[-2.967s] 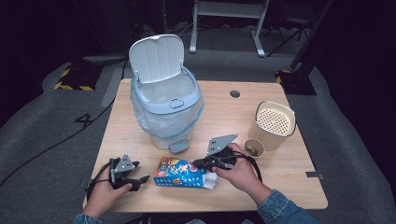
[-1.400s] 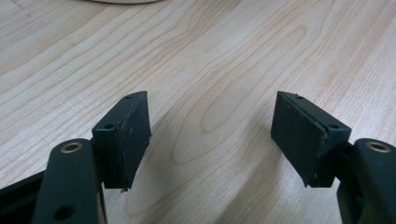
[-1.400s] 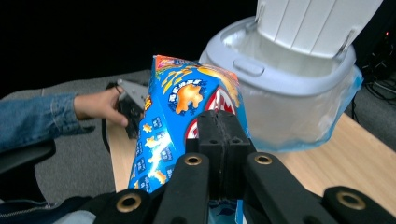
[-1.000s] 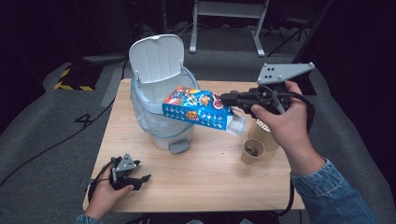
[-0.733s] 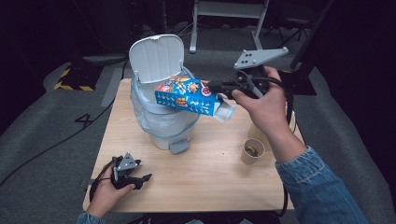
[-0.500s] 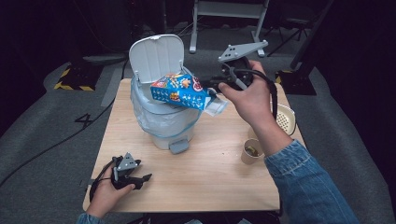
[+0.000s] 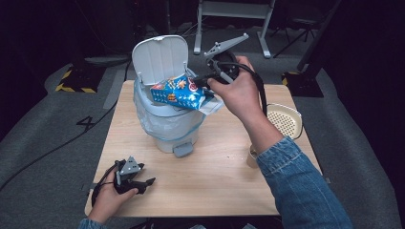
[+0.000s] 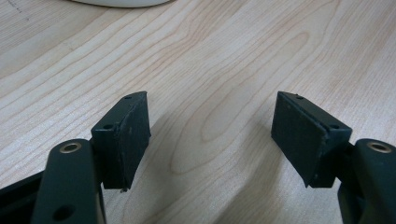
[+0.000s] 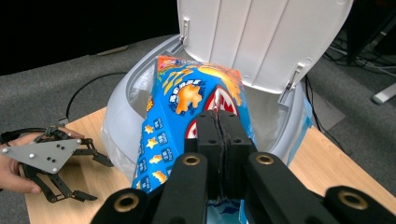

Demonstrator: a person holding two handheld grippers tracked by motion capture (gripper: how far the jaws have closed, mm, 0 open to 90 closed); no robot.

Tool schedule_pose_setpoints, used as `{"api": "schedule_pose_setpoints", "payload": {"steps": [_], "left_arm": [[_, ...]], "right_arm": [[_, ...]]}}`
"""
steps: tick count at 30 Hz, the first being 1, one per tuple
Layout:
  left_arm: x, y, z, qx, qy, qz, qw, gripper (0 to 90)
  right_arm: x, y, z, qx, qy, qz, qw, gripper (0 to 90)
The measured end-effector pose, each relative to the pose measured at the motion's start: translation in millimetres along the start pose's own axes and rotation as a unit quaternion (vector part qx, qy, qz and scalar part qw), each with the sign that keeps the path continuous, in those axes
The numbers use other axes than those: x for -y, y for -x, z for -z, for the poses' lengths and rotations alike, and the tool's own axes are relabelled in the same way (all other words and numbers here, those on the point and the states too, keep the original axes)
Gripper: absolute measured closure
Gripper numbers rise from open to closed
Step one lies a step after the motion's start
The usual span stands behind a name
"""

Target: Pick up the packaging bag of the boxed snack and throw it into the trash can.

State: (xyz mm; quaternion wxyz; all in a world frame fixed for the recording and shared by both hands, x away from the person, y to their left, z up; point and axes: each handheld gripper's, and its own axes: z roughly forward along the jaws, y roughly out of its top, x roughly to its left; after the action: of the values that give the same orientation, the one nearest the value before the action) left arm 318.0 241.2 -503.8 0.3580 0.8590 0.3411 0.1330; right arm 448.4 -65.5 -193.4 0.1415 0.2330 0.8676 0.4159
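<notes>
A blue snack box (image 7: 175, 92) hangs tilted over the mouth of a pale bin (image 7: 167, 125) whose lid (image 7: 160, 58) stands open. My right gripper (image 7: 200, 85) is shut on the box's near end. In the right gripper view the jaws press together on the box (image 9: 196, 100) at the gripper (image 9: 218, 128), with the bin's rim (image 9: 119, 116) and lid (image 9: 261, 37) just beyond. My left gripper (image 7: 136, 175) rests open on the table's near left corner. Its pads (image 8: 126, 135) stand wide apart over bare wood (image 8: 224, 56), with nothing between them.
A beige perforated bowl (image 7: 285, 120) sits at the table's right edge. A paper cup (image 7: 251, 157) stands partly hidden behind the right forearm. The bin's foot pedal (image 7: 184, 150) juts toward the front. A clear liner hangs over the bin's rim.
The right gripper lifted the snack box off the table and carried it left, from above the cup to over the bin's opening. The left gripper stayed where it was.
</notes>
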Motion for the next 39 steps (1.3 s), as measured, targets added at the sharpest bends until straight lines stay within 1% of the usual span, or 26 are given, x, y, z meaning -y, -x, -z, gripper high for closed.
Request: {"api": "schedule_pose_setpoints", "payload": {"steps": [4, 5, 7, 8, 9, 10, 11, 12, 13, 15, 17, 18, 20, 21, 22, 23, 25, 26, 27, 29, 30, 31, 33, 35, 37, 39], "left_arm": [[0.0, 0.0, 0.0, 0.0, 0.0, 0.0, 1.0, 28.4], [0.0, 0.0, 0.0, 0.0, 0.0, 0.0, 1.0, 28.4], [0.0, 0.0, 0.0, 0.0, 0.0, 0.0, 1.0, 28.4], [0.0, 0.0, 0.0, 0.0, 0.0, 0.0, 1.0, 28.4], [0.0, 0.0, 0.0, 0.0, 0.0, 0.0, 1.0, 28.4], [0.0, 0.0, 0.0, 0.0, 0.0, 0.0, 1.0, 28.4], [0.0, 0.1, -0.1, 0.0, 0.001, 0.001, 1.0, 28.4], [0.0, 0.1, -0.1, 0.0, 0.001, 0.001, 1.0, 28.4], [0.0, 0.1, -0.1, 0.0, 0.001, 0.001, 1.0, 28.4], [0.0, 0.1, -0.1, 0.0, 0.001, 0.001, 1.0, 28.4], [0.0, 0.0, -0.1, 0.0, 0.001, 0.0, 1.0, 28.4], [0.0, 0.0, -0.1, 0.0, 0.001, 0.0, 1.0, 28.4], [-0.1, 0.2, -0.3, -0.001, 0.001, 0.001, 1.0, 28.3], [-0.2, 0.3, -0.5, -0.001, 0.002, 0.001, 1.0, 28.3], [-0.3, 0.4, -0.7, -0.002, 0.002, 0.001, 1.0, 28.1], [-0.7, 0.3, -0.8, -0.003, 0.001, -0.001, 1.0, 28.0], [-0.7, 0.6, -1.0, -0.002, 0.002, 0.001, 1.0, 28.0], [-0.8, 0.5, -1.0, -0.002, 0.001, 0.001, 1.0, 27.9], [-0.9, 0.4, -1.0, -0.002, 0.001, 0.001, 1.0, 27.9], [-0.9, 0.5, -1.0, -0.002, 0.0, 0.001, 1.0, 27.9], [-1.0, 0.9, -1.2, -0.001, 0.0, 0.003, 1.0, 27.9], [-1.1, 1.0, -1.2, -0.002, 0.0, 0.004, 1.0, 27.7], [-1.3, 0.9, -1.3, -0.002, -0.001, 0.002, 1.0, 27.6], [-1.5, 0.8, -1.7, -0.001, 0.0, 0.004, 1.0, 27.5], [-1.6, 0.9, -1.8, -0.001, 0.0, 0.005, 1.0, 27.4], [-1.8, 0.8, -2.0, -0.001, -0.001, 0.004, 1.0, 27.2]], "right_arm": [[-5.8, -1.6, -8.9, 0.011, -0.013, -0.005, 0.9998, 86.5], [-8.7, -3.0, -13.5, 0.021, -0.019, -0.005, 0.9996, 83.9], [-10.9, -3.9, -17.8, 0.027, -0.012, -0.009, 0.9995, 74.8], [-10.9, -3.9, -17.8, 0.027, -0.012, -0.009, 0.9995, 74.8], [-11.4, -3.9, -19.1, 0.035, -0.004, -0.01, 0.9993, 66.4], [-11.3, -4.8, -19.9, 0.046, 0.021, -0.015, 0.9986, 53.8], [-10.7, -5.2, -18.9, 0.047, 0.032, -0.017, 0.9982, 48.9], [-10.7, -5.2, -18.9, 0.047, 0.032, -0.017, 0.9982, 48.9], [-8.8, -6.3, -14.8, 0.048, 0.051, -0.018, 0.9974, 44.5], [-6.5, -7.5, -8.1, 0.047, 0.065, -0.01, 0.9967, 43.5], [-2.2, -9.5, 1.3, 0.044, 0.064, 0.004, 0.997, 50.1], [-2.2, -9.5, 1.3, 0.044, 0.064, 0.004, 0.997, 50.1], [6.9, -11.5, 14.7, 0.04, 0.055, 0.016, 0.9975, 47.0], [6.9, -11.5, 14.7, 0.04, 0.055, 0.016, 0.9975, 47.0], [16.7, -12.9, 23.5, 0.045, 0.054, 0.02, 0.9973, 43.0], [22.1, -13.3, 28.5, 0.046, 0.057, 0.023, 0.9971, 42.5], [28.0, -13.2, 33.5, 0.047, 0.058, 0.022, 0.997, 42.6], [41.2, -12.4, 40.1, 0.042, 0.056, 0.012, 0.9975, 41.6], [48.2, -11.9, 41.5, 0.038, 0.045, 0.005, 0.9982, 41.0], [61.9, -9.6, 40.1, 0.043, 0.028, -0.007, 0.9987, 37.3], [61.9, -9.6, 40.1, 0.043, 0.028, -0.007, 0.9987, 37.3], [73.5, -5.9, 35.6, 0.043, 0.025, -0.011, 0.9987, 32.2], [82.6, -5.1, 29.9, 0.034, 0.033, 0.002, 0.9989, 31.9], [89.8, -7.8, 23.7, 0.032, 0.025, 0.017, 0.999, 31.6], [92.6, -9.3, 20.5, 0.031, 0.021, 0.019, 0.9991, 31.6], [99.1, -9.8, 12.0, 0.023, 0.01, -0.006, 0.9997, 31.9]]}}
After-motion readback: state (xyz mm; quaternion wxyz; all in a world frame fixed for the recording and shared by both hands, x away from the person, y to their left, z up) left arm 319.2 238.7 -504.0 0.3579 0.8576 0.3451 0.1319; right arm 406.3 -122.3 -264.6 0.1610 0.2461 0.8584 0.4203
